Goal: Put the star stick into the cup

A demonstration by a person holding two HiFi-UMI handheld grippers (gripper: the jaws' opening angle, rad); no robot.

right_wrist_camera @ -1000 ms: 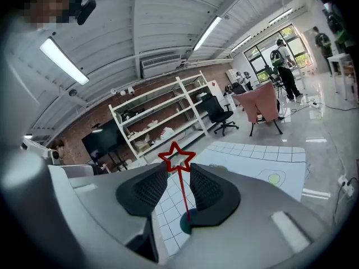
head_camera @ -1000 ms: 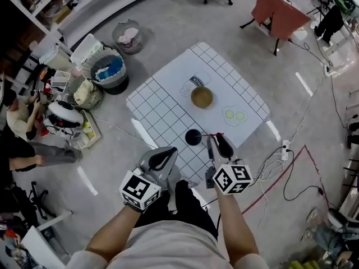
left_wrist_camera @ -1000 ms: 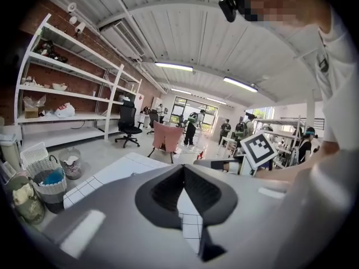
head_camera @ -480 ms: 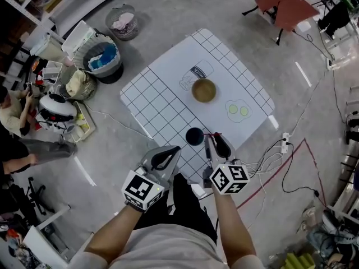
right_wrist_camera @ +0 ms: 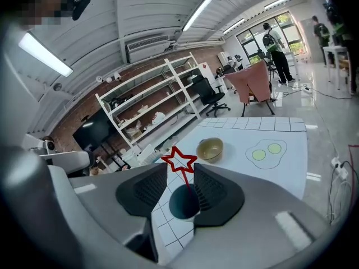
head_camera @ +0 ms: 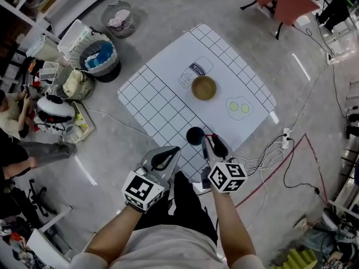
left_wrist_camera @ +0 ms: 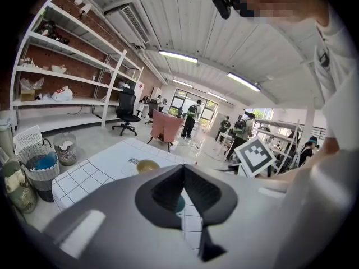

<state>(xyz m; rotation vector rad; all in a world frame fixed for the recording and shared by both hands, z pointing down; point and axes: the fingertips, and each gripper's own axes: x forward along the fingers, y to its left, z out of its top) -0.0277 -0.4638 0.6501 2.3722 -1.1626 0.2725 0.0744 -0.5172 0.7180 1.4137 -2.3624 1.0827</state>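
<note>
A dark cup (head_camera: 195,135) stands near the front edge of the white gridded table (head_camera: 168,72). The red star stick (right_wrist_camera: 179,160) leans out of the cup (right_wrist_camera: 182,203), its thin shaft running down into it. My right gripper (right_wrist_camera: 180,170) is open, with the star and shaft in the gap between the jaws and neither pad touching them. In the head view the right gripper (head_camera: 212,141) sits just right of the cup. My left gripper (head_camera: 170,150) hovers off the table's front edge, shut and empty (left_wrist_camera: 183,168).
A tan bowl (head_camera: 203,87) sits mid-table, beside printed milk (head_camera: 196,72) and fried-egg (head_camera: 240,107) pictures. Baskets (head_camera: 101,60) and a seated person (head_camera: 11,116) are on the left, cables (head_camera: 269,161) on the floor to the right, and a red chair (head_camera: 280,1) beyond the table.
The head view has shifted slightly. Both grippers stay almost where they were, with the star stick still between the cup and the right gripper.
</note>
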